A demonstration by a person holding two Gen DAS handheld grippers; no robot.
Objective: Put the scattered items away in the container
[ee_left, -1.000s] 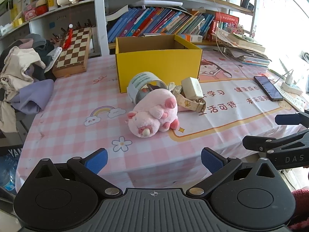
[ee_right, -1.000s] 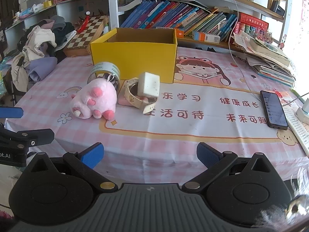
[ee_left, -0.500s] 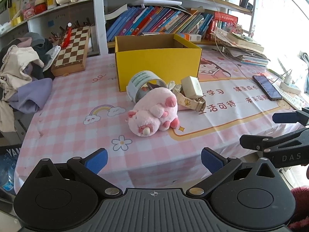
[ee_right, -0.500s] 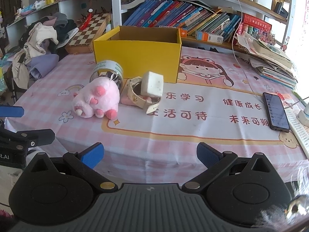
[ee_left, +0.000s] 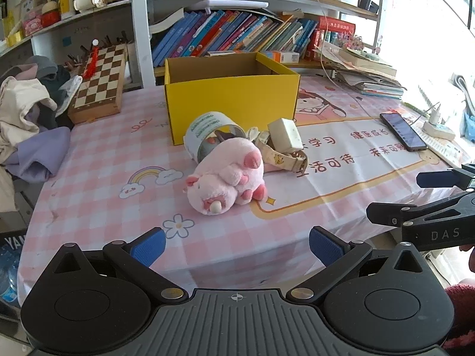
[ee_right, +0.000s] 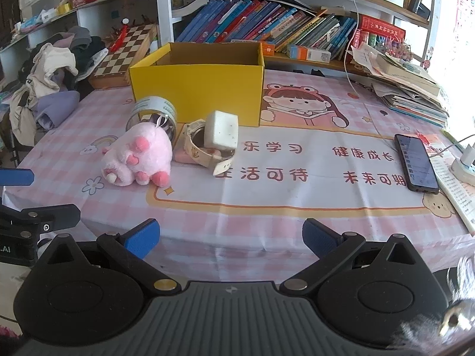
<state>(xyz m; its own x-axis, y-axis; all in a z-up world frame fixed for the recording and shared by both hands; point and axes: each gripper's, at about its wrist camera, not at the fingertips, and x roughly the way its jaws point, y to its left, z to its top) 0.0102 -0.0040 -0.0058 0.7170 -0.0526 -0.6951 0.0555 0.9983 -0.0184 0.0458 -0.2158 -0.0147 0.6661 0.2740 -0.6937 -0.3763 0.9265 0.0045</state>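
A counter under a pink checked cloth (ee_right: pixel 297 222) with cartoon prints filled the room's middle. Behind it stood white shelving (ee_left: pixel 139 29) packed with a leaning row of colourful books (ee_right: pixel 267 29). A wooden chessboard (ee_left: pixel 99 83) leaned beside a heap of rumpled clothes (ee_left: pixel 26 118). Bright daylight came in from a window on the right (ee_left: pixel 445 6), over a stack of papers (ee_right: pixel 409 89).

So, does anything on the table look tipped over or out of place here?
Yes. The labelled jar lies on its side in front of the yellow box. The pink plush pig lies toppled against it, and the white block rests tilted on the coiled strap.
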